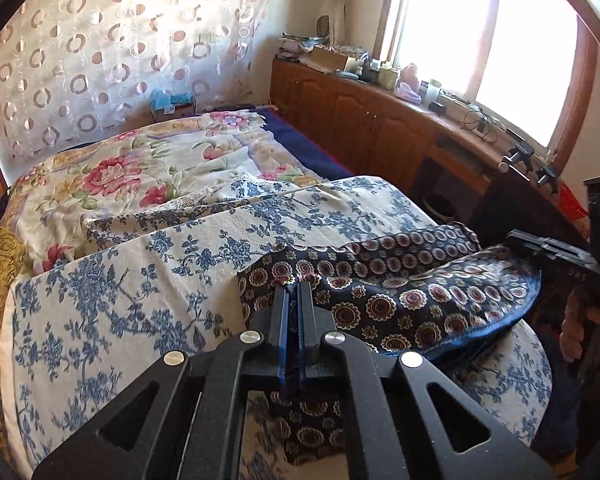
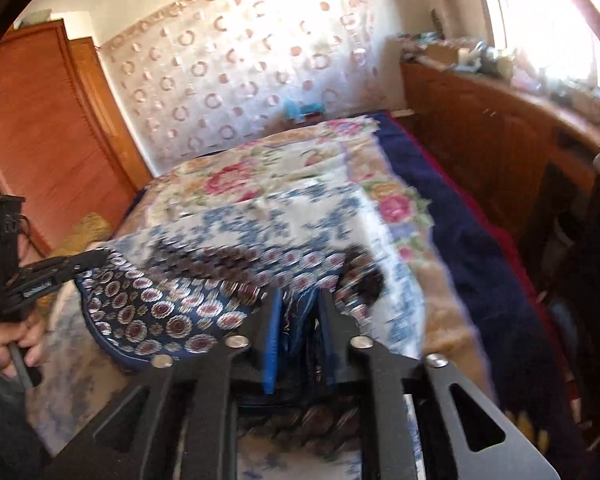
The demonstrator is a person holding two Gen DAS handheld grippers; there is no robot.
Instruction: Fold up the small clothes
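A dark navy garment with round medallion print [image 1: 412, 300] lies across the near end of the bed on a blue-flowered cream cloth [image 1: 140, 280]. My left gripper [image 1: 294, 290] is shut on the garment's left edge. In the left wrist view my right gripper [image 1: 548, 248] holds the garment's right end. In the right wrist view the garment [image 2: 160, 304] stretches left, and my right gripper [image 2: 300, 300] is shut on a bunch of it between the blue pads. My left gripper [image 2: 96, 258] grips the far end there. That view is blurred.
The bed carries a pink-flowered sheet [image 1: 140, 164] and a navy blanket [image 2: 460, 240] along its right side. A wooden cabinet [image 1: 360, 116] with clutter runs under the window at right. A wooden wardrobe [image 2: 40, 128] stands at left. A patterned curtain [image 1: 120, 40] hangs behind.
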